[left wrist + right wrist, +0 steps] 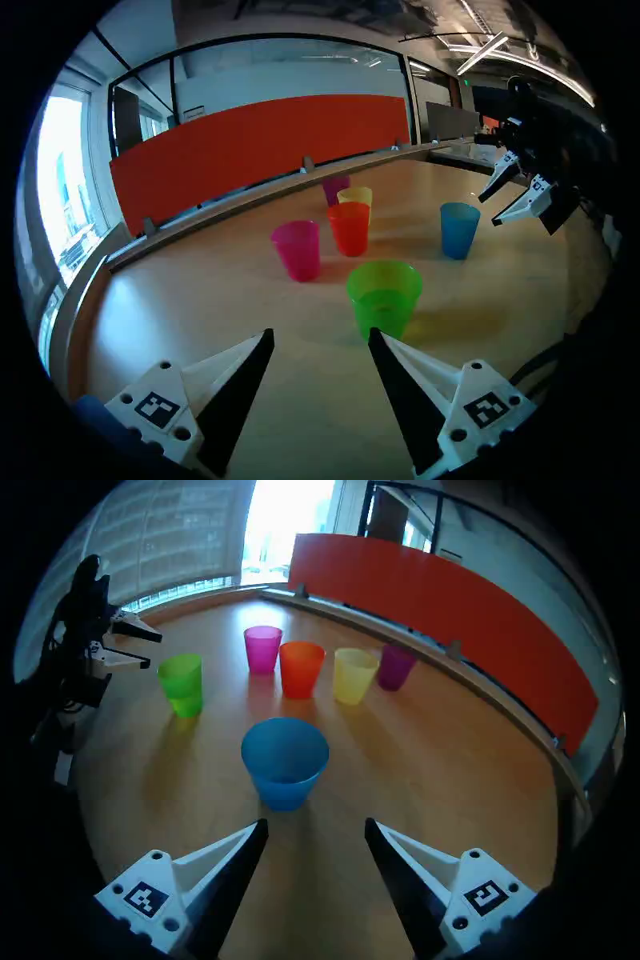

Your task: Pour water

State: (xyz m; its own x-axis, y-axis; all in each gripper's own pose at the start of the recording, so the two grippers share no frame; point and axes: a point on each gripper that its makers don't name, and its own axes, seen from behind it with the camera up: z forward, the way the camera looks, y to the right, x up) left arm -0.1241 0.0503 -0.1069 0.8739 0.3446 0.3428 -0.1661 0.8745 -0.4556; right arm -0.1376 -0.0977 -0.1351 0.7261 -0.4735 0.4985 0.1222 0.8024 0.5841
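Both claws are spread open and hold nothing. The left claw (320, 332) hangs low over the wooden worktop (200, 320), its jaws aimed at the green cup (384, 298) just ahead and slightly off to one finger's side. The right claw (316, 822) is lined up the same way on the blue cup (285, 762), which sits squarely between the lines of its fingers. That pairing suggests one cup for each hand, one to pour from and one to receive. The green cup looks darker in its lower half, which may be water, though I cannot tell for sure, and the blue cup's contents are unclear. Both cups stand upright and well apart, forward of the others, so each claw has a clear way in. Behind them stand a pink cup (297, 250), an orange cup (350, 227), a yellow cup (355, 195) and a purple cup (335, 187), the last three close together. These could be knocked if a lifted cup swings wide. An orange-red partition (264, 144) borders the worktop's far edge.
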